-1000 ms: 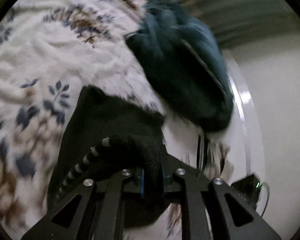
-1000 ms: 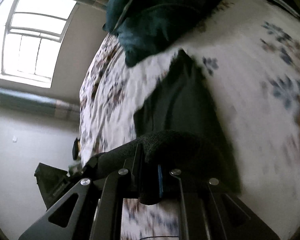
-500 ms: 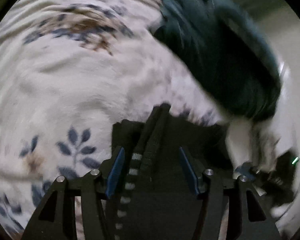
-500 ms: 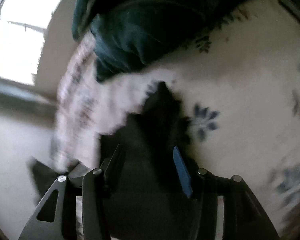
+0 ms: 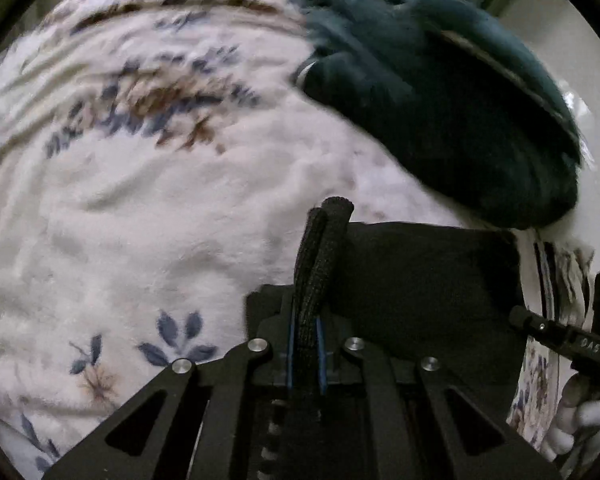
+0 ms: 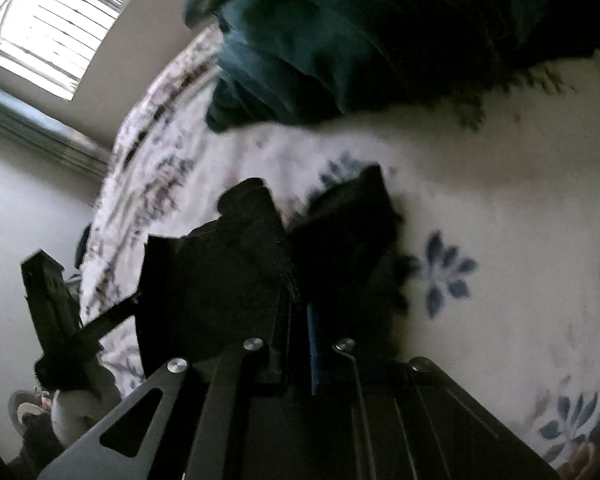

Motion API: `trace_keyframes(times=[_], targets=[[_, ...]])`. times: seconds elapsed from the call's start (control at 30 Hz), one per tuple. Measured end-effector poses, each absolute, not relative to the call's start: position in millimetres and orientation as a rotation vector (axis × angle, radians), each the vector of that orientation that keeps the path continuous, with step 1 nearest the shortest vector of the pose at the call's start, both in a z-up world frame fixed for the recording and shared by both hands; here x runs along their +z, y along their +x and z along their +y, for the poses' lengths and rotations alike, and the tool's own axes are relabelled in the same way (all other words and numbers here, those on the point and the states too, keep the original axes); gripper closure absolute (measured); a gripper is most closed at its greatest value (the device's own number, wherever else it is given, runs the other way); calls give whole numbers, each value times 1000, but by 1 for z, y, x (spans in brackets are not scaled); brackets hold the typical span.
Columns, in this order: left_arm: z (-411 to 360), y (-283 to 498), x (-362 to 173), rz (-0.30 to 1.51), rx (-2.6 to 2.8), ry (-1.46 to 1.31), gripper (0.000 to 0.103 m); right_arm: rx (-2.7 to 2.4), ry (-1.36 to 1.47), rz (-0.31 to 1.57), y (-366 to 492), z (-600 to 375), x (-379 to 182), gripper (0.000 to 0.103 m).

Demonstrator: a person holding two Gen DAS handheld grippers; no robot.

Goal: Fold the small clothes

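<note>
A small black garment (image 5: 428, 280) lies on a white floral blanket (image 5: 148, 208). My left gripper (image 5: 305, 344) is shut on a ribbed black edge of the garment, which sticks up between the fingers. In the right wrist view my right gripper (image 6: 300, 320) is shut on another part of the black garment (image 6: 340, 224), bunched and lifted off the blanket (image 6: 500, 208). The other gripper shows at the edge of each view.
A dark teal pillow or bundle (image 5: 440, 92) lies at the far side of the bed, close behind the garment; it also shows in the right wrist view (image 6: 340, 40). A window (image 6: 52, 20) and wall are at left. The bed edge is at right (image 5: 548, 280).
One second ago both grippers held the garment. Half a second ago both were open over it. Now both are shut on it again, at a new hold, with the cloth raised.
</note>
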State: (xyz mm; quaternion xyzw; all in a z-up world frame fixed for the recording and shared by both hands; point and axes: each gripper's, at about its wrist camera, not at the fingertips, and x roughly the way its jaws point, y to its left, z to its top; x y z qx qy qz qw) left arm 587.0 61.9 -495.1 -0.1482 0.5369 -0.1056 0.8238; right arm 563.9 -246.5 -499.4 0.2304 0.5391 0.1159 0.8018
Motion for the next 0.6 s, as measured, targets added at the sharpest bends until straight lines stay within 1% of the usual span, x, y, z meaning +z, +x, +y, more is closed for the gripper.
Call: trace_keyframes(times=[0.07, 0.1, 0.17, 0.2, 0.23, 0.3, 0.33, 0.37, 0.4, 0.43, 0.47, 0.5, 0.53, 0.57, 0.6], targets=[[60, 603, -518, 1231, -235, -334, 96, 206, 470, 1207, 580, -241, -517, 96], [61, 609, -528, 1271, -236, -356, 92, 196, 441, 1242, 586, -237, -525, 96], [66, 611, -530, 1281, -251, -414, 92, 137, 389, 1319, 596, -232, -537, 93], [68, 611, -526, 1279, -256, -422, 89, 112, 416, 1316, 596, -237, -535, 88], [68, 611, -522, 1267, -261, -417, 85, 87, 448, 1285, 595, -242, -529, 75], [65, 610, -518, 1241, -296, -395, 82, 89, 481, 1225, 593, -247, -518, 62], [62, 611, -519, 1246, -299, -367, 82, 141, 512, 1204, 594, -246, -516, 59], [60, 613, -522, 1256, -296, -342, 82, 178, 522, 1210, 597, -243, -516, 51], [58, 615, -529, 1267, -291, -319, 81, 198, 509, 1230, 601, -238, -521, 49], [59, 617, -531, 1268, -291, -326, 81, 206, 481, 1253, 606, -231, -526, 50], [63, 619, -533, 1270, -288, -352, 80, 197, 419, 1273, 612, -224, -533, 55], [65, 620, -533, 1271, -287, -374, 79, 164, 370, 1269, 613, -223, -535, 89], [71, 619, -529, 1272, -277, -426, 79, 130, 351, 1264, 615, -226, -538, 96], [77, 616, -522, 1261, -266, -472, 77, 114, 377, 1267, 615, -231, -540, 96], [81, 612, -514, 1240, -255, -481, 72, 96, 416, 1271, 615, -237, -540, 96]])
